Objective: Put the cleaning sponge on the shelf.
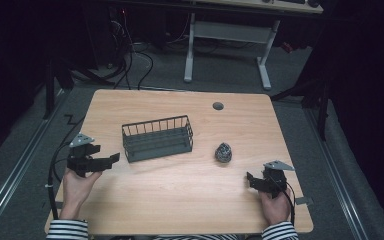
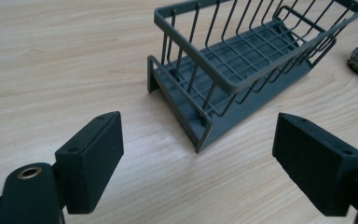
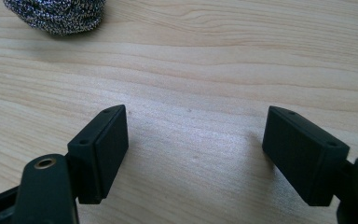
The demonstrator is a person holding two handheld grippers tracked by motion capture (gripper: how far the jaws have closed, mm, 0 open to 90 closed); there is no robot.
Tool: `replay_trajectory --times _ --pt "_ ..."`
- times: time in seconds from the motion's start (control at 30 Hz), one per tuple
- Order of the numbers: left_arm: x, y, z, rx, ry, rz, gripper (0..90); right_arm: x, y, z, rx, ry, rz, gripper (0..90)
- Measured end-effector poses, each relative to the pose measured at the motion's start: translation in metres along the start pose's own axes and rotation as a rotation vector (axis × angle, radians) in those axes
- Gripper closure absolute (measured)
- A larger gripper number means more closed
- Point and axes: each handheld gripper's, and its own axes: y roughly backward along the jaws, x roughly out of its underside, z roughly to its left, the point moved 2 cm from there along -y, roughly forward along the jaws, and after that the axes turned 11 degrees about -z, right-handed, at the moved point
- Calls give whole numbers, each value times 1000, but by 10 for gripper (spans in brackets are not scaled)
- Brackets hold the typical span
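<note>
Steel-wool scourer (image 1: pixel 223 152): rounded silvery-grey ball of tangled metal strands, lying on the wooden table (image 1: pixel 180 200) right of centre, apart from both grippers.
Basket (image 1: pixel 157 138): dark grey wire, oblong, upright, open top, slatted floor; nothing inside. Stands left of the scourer, near but not touching it.
Left gripper (image 1: pixel 114 158): held above the table's left edge, aimed toward the basket's near end; jaws spread wide, holding nothing.
Right gripper (image 1: pixel 250 178): low at the table's right front, aimed toward the scourer; jaws spread wide, bare wood between them.
</note>
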Motion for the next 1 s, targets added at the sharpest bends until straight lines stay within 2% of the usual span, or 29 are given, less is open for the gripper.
replay_trajectory --times 0.2,0.4,0.57,0.83,1.0 --pt "-20 -5 3 -10 -3 11 169 0 0 0 0 0 0 227" --pt "-32 -16 3 -13 -12 40 169 0 0 0 0 1 0 227" --pt "-34 -29 1 -26 -21 64 169 0 0 0 0 -1 1 227" --pt "-30 -47 5 -46 -4 96 174 0 0 0 0 1 0 227" --pt "-28 -52 6 -49 6 93 193 0 0 0 0 -1 1 227"
